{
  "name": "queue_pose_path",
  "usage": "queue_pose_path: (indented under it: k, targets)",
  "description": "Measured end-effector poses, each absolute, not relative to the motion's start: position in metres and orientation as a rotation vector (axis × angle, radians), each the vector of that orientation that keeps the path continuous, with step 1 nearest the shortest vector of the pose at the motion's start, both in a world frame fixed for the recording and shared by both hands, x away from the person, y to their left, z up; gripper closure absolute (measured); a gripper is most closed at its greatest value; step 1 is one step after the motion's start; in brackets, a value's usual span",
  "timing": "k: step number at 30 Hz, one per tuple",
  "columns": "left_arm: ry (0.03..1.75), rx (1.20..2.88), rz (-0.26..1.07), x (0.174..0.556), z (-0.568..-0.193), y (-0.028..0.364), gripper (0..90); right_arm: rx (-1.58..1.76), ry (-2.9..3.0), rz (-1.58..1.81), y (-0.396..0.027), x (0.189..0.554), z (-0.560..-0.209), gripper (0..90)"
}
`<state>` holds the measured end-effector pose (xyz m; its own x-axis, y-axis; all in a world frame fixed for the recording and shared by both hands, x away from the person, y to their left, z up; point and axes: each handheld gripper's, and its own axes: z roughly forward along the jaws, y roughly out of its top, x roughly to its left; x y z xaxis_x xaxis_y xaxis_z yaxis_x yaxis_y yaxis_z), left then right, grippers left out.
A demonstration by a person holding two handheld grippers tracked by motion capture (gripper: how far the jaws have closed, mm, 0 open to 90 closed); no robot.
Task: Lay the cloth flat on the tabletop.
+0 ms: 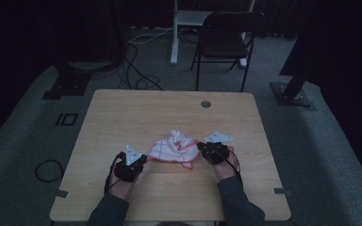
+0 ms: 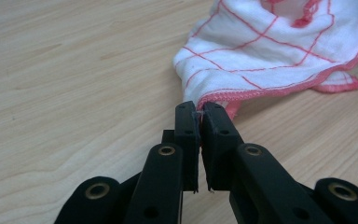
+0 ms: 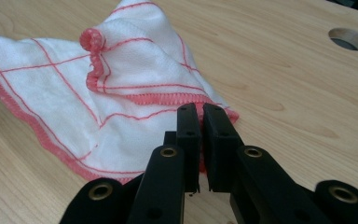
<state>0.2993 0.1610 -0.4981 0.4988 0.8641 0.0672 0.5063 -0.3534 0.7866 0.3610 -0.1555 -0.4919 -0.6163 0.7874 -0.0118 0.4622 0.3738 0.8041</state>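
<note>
Cotton cloth (image 1: 175, 147): light, limp, bunched | left gripper (image 2: 199, 110) pinches hem corner | right gripper (image 3: 200, 112) clamps opposite hem | hold at corners

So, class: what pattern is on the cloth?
White cloth with red grid lines and red hem; right gripper view.

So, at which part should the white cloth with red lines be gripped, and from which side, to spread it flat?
Probably at its red-stitched hem corners, one from each side. The cloth lies crumpled, its corners sticking out low toward either hand. The left gripper is shut on one hem corner, and the right gripper on the opposite edge, both coming in nearly level with the table.
</note>
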Motion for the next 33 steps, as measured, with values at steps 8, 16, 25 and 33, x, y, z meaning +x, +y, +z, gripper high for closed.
queue_pose_path:
  k: [8,16,25,33]
  targets:
    - [1.126,2.019,0.647,0.304,-0.495,0.165,85.8,1.093,2.217,1.135,-0.161,0.361,-0.486,86.5]
    - [1.126,2.017,0.662,0.306,-0.490,0.168,85.8,1.094,2.190,1.149,-0.166,0.361,-0.477,86.5]
    - [1.100,2.009,0.691,0.310,-0.474,0.169,85.9,1.087,2.147,1.169,-0.170,0.362,-0.463,86.5]
    - [1.077,2.013,0.707,0.312,-0.464,0.169,85.9,1.076,2.119,1.180,-0.174,0.363,-0.452,86.6]
